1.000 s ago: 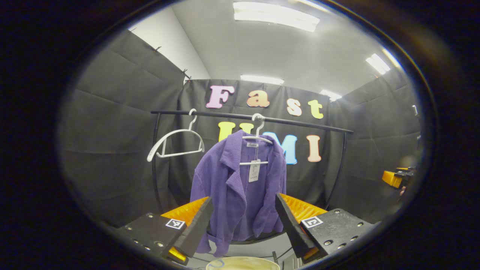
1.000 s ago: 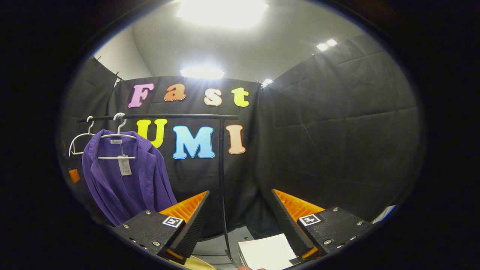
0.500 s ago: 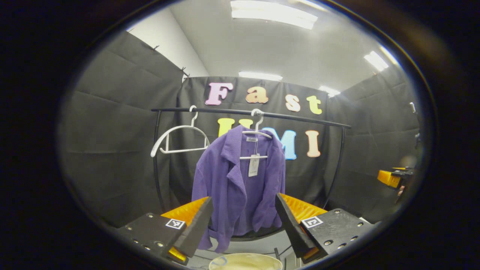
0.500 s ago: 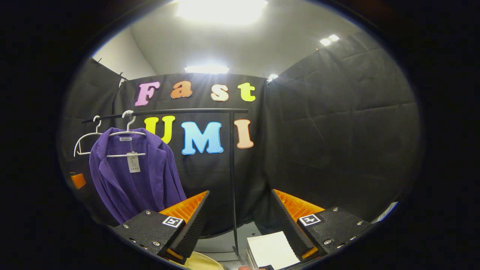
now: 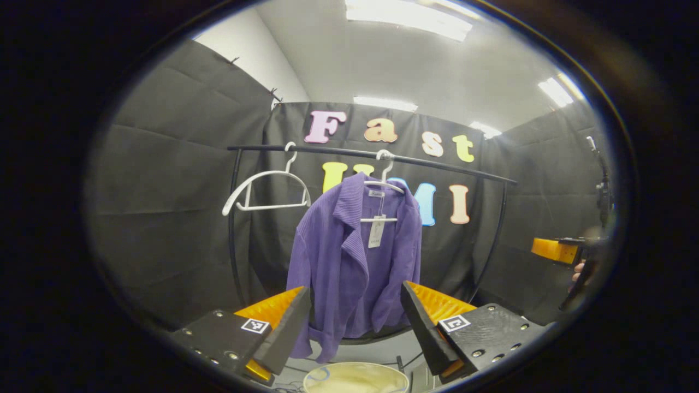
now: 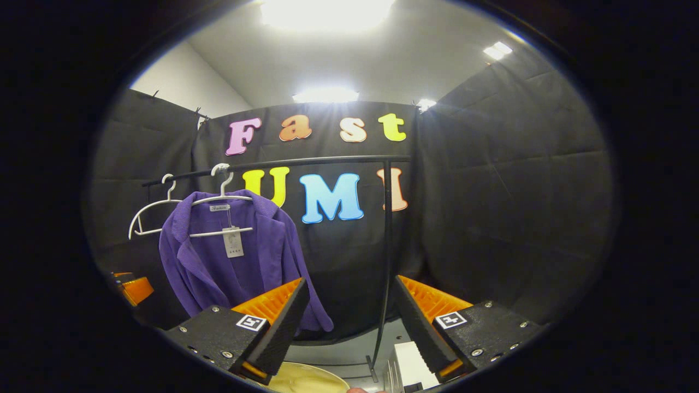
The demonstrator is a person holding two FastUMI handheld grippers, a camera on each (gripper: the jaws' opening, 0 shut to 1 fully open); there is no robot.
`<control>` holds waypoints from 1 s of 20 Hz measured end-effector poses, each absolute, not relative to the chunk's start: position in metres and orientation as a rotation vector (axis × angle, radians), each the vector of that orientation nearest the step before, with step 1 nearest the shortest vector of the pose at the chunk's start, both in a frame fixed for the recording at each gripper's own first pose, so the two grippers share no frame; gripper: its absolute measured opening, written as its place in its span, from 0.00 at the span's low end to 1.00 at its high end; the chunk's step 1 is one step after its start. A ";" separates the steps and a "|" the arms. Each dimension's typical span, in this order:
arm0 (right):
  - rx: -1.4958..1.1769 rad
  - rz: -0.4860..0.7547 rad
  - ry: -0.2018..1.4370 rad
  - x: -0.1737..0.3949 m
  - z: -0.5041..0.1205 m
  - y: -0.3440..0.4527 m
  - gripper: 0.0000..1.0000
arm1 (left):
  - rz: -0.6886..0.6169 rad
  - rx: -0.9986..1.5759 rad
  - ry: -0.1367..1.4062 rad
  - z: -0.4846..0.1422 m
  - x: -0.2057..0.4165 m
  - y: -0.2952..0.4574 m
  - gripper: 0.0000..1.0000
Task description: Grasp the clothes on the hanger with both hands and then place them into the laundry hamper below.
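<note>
Straight ahead of my left gripper [image 5: 355,322], wide open, hangs the purple jacket [image 5: 355,267]; my right gripper [image 6: 349,322], also open, has it off left.

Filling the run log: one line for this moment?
phase: approach | left gripper: open | right gripper: open | purple ribbed jacket: on white hanger | cream round hamper: below

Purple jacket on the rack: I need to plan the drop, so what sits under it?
Below the purple jacket, a cream laundry hamper shows its rim at the bottom edge, between the open left gripper fingers. Its inside and base are out of sight.
</note>
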State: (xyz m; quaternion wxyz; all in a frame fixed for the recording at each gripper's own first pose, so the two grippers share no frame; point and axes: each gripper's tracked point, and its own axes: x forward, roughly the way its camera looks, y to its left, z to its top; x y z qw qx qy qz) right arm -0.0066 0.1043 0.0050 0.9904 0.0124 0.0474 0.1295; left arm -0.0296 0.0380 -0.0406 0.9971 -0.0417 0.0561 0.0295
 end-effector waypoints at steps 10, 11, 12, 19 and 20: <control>0.065 0.489 0.099 0.069 0.033 0.210 0.96 | 0.153 -0.140 0.075 -0.005 0.035 0.042 0.96; 0.063 0.519 0.104 0.076 0.033 0.222 0.95 | 0.167 -0.143 0.069 0.000 0.043 0.043 0.96; 0.061 0.548 0.109 0.083 0.033 0.236 0.95 | 0.180 -0.147 0.061 0.003 0.050 0.045 0.96; 0.092 0.695 0.207 0.137 0.013 0.313 0.95 | 0.278 -0.248 0.086 -0.012 0.108 0.046 1.00; 0.100 0.706 0.219 0.146 0.008 0.323 0.95 | 0.303 -0.239 0.094 -0.016 0.116 0.047 0.96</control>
